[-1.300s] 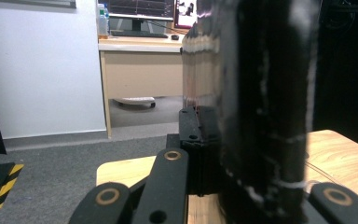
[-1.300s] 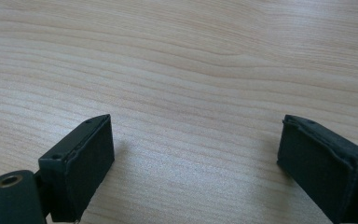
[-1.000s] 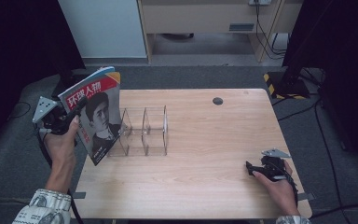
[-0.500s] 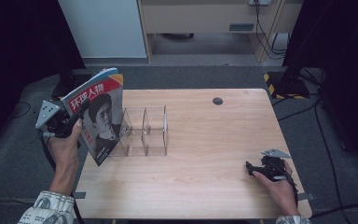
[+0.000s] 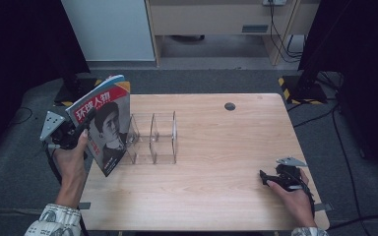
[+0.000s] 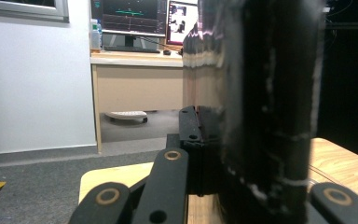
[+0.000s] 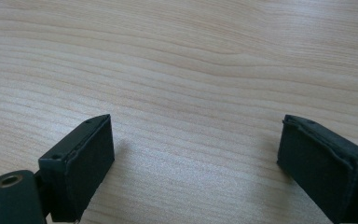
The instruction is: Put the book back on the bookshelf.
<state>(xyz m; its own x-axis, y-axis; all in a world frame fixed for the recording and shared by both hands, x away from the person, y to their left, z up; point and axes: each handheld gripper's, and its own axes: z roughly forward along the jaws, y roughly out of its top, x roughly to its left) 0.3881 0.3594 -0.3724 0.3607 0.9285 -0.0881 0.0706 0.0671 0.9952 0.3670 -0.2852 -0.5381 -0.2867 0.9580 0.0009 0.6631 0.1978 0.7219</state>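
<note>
A magazine [image 5: 104,123] with a red masthead and a portrait on its cover is held upright off the table's left edge. My left gripper [image 5: 81,129] is shut on its left side. In the left gripper view the magazine's dark edge [image 6: 265,107] stands close between the jaws. A clear acrylic rack [image 5: 152,137] with upright dividers stands on the table just right of the magazine. My right gripper [image 5: 268,178] rests low on the table near the front right corner, and in the right gripper view its fingers [image 7: 81,165] stand wide open over bare wood.
The wooden table [image 5: 216,147] has a small dark grommet hole [image 5: 230,106] at the back right. Behind it stand a white panel [image 5: 108,29] and a desk with cables. Black curtains hang on both sides.
The magazine in my left gripper has tilted and shifted slightly right, toward the clear rack. The right gripper has stayed put.
</note>
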